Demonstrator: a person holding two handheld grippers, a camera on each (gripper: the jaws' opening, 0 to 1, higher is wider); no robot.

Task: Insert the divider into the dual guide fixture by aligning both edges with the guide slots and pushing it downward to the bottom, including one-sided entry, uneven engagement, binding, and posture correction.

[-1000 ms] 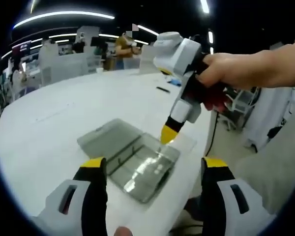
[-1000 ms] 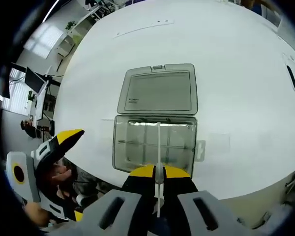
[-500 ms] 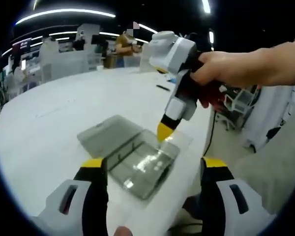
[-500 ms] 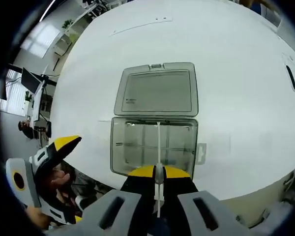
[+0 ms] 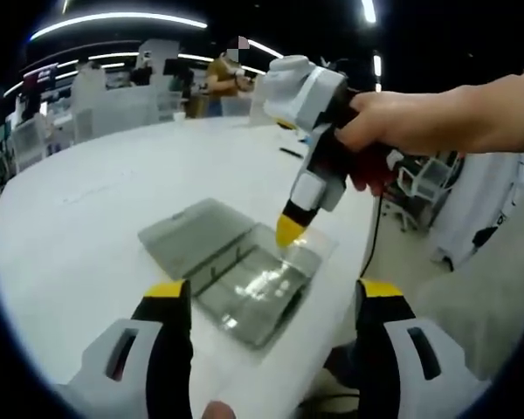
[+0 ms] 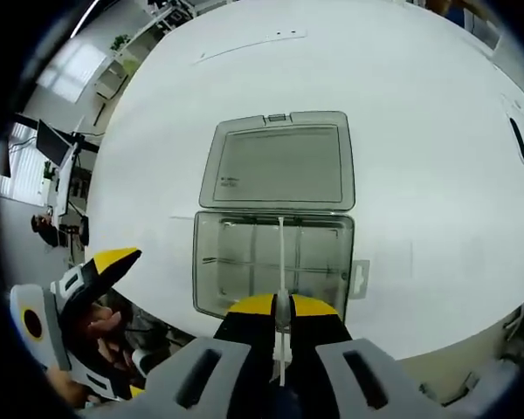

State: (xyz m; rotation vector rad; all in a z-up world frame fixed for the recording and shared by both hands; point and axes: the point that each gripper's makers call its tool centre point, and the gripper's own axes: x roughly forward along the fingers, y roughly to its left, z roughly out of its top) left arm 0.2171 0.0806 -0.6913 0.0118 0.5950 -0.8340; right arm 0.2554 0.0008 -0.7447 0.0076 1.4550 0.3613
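the right gripper [image 6: 278, 305] pinches the thin clear divider [image 6: 280, 262] edge-on over the open grey box [image 6: 273, 262] on the white bench [image 6: 419, 157], lid [image 6: 279, 164] flat at 12 o'clock. the left gripper [image 5: 275, 301] hangs back, fingers wide apart, empty.

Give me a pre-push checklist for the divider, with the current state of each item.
1. Right gripper shut on the divider: ok, the thin clear plate sits clamped between its yellow tips.
2. Box open, lid folded flat on the table behind it: ok.
3. Divider lined up over the box's middle, running front to back: ok in the right gripper view.
4. Both edges seated in the guide slots: cannot tell, the slots are too small to make out.
5. Divider pushed fully down: cannot tell from either view.
6. Left gripper open and clear of the box: ok, it holds nothing.
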